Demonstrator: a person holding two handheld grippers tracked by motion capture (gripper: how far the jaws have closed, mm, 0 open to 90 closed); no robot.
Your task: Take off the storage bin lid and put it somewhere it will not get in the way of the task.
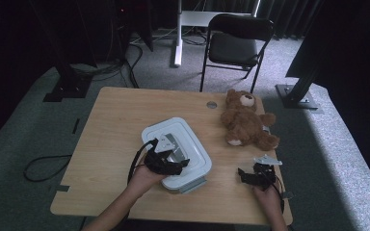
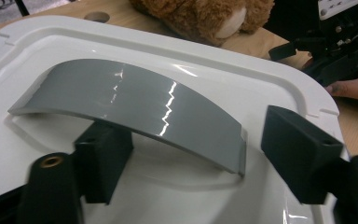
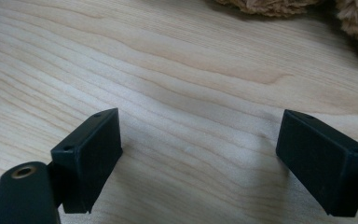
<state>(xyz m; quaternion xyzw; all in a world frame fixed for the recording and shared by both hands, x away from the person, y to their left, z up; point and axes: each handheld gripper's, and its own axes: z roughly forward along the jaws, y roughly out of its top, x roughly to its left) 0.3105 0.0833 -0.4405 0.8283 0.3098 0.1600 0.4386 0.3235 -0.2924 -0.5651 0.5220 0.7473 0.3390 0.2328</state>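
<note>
Left claw (image 2: 186,158) jaws apart, straddling the grey arched plastic handle (image 2: 135,112) of the white lidded box (image 1: 176,149). Handle looks stiff, glossy, likely slippery; grip its middle. Right claw (image 3: 205,158) apart, empty.

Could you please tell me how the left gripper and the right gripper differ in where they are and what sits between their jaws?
The left gripper is over the white container lid, while the right gripper sits over bare wooden table. The left gripper's jaws straddle the lid's grey handle, one pad tucked under its arch and the other clear of its end; the right gripper's jaws stand wide with nothing between. Both are black, two-jawed and hand-held.
</note>
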